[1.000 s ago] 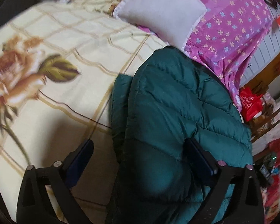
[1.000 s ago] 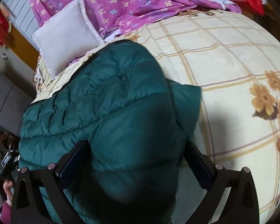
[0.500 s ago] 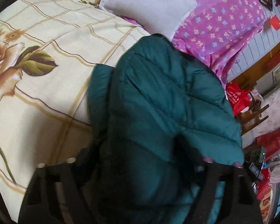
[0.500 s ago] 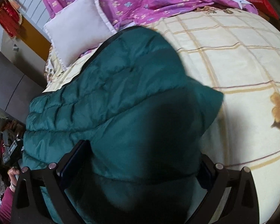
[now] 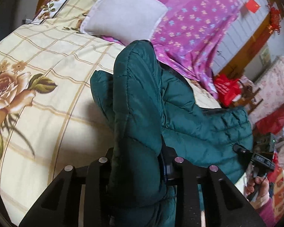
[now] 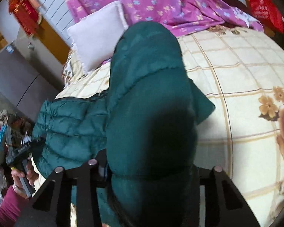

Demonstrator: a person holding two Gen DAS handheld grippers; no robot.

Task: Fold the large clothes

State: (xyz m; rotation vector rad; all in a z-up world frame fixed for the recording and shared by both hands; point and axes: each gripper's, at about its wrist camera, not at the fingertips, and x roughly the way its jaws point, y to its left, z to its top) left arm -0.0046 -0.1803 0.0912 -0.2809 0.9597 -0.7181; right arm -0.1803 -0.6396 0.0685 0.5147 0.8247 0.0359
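A dark green puffer jacket (image 5: 138, 94) lies on a bed, and a thick ridge of it rises toward each camera. My left gripper (image 5: 138, 160) is closing, and its jaws pinch a bunched fold of the jacket. In the right wrist view, a broad fold of the jacket (image 6: 145, 94) fills my right gripper (image 6: 151, 168). Its jaws are closing too and press on the fold from both sides. Each view also shows the other gripper at the jacket's far edge, the right gripper (image 5: 255, 158) and the left gripper (image 6: 22, 149), each held in a hand.
The bed has a cream checked sheet (image 5: 47, 104) with rose prints. A pale pillow (image 5: 123, 13) and a pink flowered blanket (image 5: 189, 28) lie at its head. Red bags (image 5: 227, 89) and clutter stand beside the bed. A grey cabinet (image 6: 13, 75) stands by the wall.
Both grippers went from wide open over the flat jacket to closed on its folds. Both rose, pulling the jacket up into ridges and off part of the sheet.
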